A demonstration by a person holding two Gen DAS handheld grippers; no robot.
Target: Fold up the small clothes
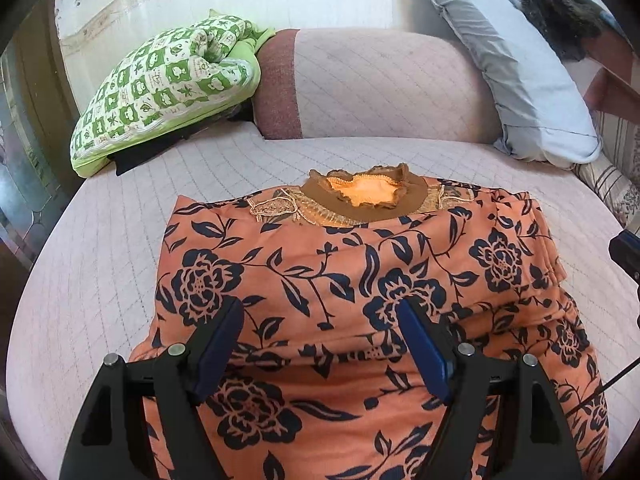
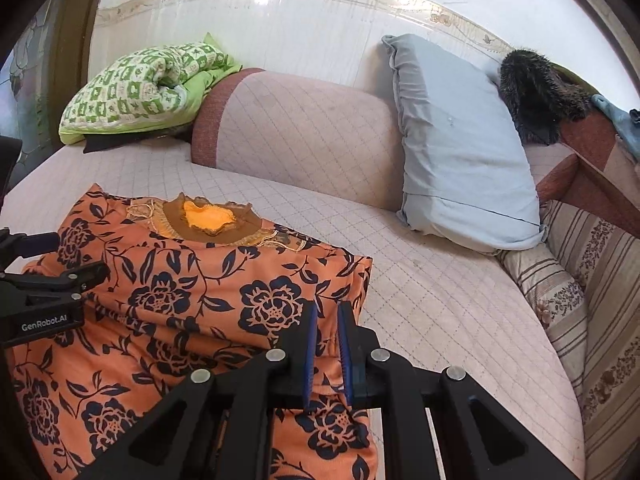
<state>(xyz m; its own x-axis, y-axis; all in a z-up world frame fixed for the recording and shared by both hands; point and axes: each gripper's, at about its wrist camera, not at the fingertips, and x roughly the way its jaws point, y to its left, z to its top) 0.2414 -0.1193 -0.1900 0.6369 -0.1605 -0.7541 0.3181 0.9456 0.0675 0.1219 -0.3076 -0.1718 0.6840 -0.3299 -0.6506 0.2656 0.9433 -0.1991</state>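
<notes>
The garment (image 1: pixel 360 280), orange with a dark floral print, lies on the mattress (image 1: pixel 100 240) with its brown collar (image 1: pixel 360 200) toward the bolster (image 1: pixel 380 88). Its sides are folded inward, giving stacked layers along the edge nearest the grey pillow (image 1: pixel 520 64). A horizontal crease crosses the lower body of the garment.

The left gripper (image 1: pixel 320 320) is positioned above the lower half of the garment. Its jaws are spread wide, with fabric visible beneath the gap. The pads (image 1: pixel 420 344) do not press on the cloth.

The right gripper (image 2: pixel 326 312) is positioned over the garment edge nearest the grey pillow (image 2: pixel 460 140). Its jaws are drawn nearly together, leaving a narrow slit. Whether fabric is pinched in the slit cannot be told from the right wrist view.

Relative to the garment:
- Bolster: beyond the collar, against the tiled wall (image 2: pixel 280 20).
- Green quilt (image 1: pixel 168 88): folded, beyond the collar on the left gripper's side, beside the bolster.
- Grey pillow: leaning against the bolster on the right gripper's side.
- Dark furry item (image 2: pixel 532 92): behind the grey pillow.
- Striped cushion (image 2: pixel 580 300): well apart, past the pillow.
</notes>
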